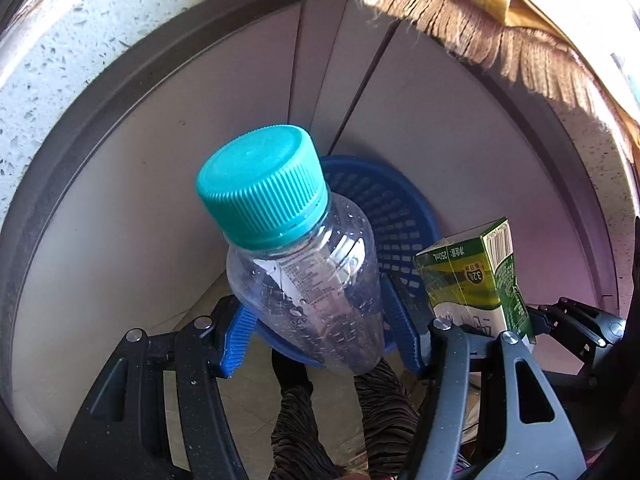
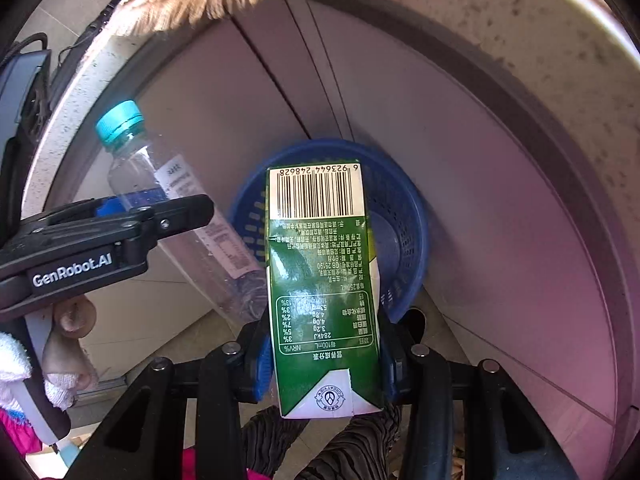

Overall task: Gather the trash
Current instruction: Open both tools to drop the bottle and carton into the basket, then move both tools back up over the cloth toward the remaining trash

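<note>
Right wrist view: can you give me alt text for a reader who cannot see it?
The right gripper holds a green drink carton between its blue-padded fingers, above a blue perforated basket on the floor. To the left, the left gripper holds a clear plastic bottle with a teal cap, tilted toward the basket.

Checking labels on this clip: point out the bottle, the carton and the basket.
bottle (image 1: 260, 184), left wrist view, on its teal cap.
carton (image 2: 324, 280), right wrist view, on its green printed side.
basket (image 2: 400, 240), right wrist view, on its blue inner wall.
</note>
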Demonstrator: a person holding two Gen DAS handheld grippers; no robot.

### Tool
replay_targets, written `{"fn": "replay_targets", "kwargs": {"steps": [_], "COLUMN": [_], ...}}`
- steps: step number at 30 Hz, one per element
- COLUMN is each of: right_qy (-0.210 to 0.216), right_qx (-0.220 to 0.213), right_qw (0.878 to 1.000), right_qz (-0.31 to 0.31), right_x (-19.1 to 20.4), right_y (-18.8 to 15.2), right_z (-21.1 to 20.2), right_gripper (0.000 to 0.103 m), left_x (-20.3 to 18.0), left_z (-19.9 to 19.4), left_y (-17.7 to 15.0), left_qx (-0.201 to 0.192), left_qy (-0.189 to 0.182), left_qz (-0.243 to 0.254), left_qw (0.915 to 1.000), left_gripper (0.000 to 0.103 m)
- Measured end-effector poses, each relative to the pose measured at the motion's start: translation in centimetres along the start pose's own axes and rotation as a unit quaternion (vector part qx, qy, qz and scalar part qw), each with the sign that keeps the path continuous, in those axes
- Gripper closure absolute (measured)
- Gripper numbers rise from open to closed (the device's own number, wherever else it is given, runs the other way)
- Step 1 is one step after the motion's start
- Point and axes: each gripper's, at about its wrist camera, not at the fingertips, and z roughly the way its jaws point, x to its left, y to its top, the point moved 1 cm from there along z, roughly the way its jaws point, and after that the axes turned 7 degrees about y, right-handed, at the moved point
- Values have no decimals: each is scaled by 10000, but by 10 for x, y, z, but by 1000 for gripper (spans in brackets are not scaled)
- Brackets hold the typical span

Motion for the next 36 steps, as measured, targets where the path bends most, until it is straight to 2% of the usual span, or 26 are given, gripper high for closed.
{"fn": "replay_targets", "kwargs": {"steps": [11,15,26,33,36], "right_qy": [-91,-61,95,213,280], "right_qx": [33,-11,-117,-330,-463], "right_qw": [9999,9999,9998,9990,9982], "right_qz": [-70,-144,-134,-226,-261], "right_x": [0,5,13,15,17], "right_y": [13,11,18,14,15], "right_z": [5,-2,-14,-42,-57], "right_gripper": [57,52,50,44,37], "left_x": [-6,-5,1,4,6], "left_z": [13,19,-20,-43,-56], "left_y": [6,6,11,19,24], "left_qx": [92,93,-125,-325,-443], "left_qy": [145,187,297,316,304], "left_qz": [131,156,72,92,94], "left_qw": [9998,9997,9995,9989,9985], "left_gripper": [41,41,40,40,40]}}
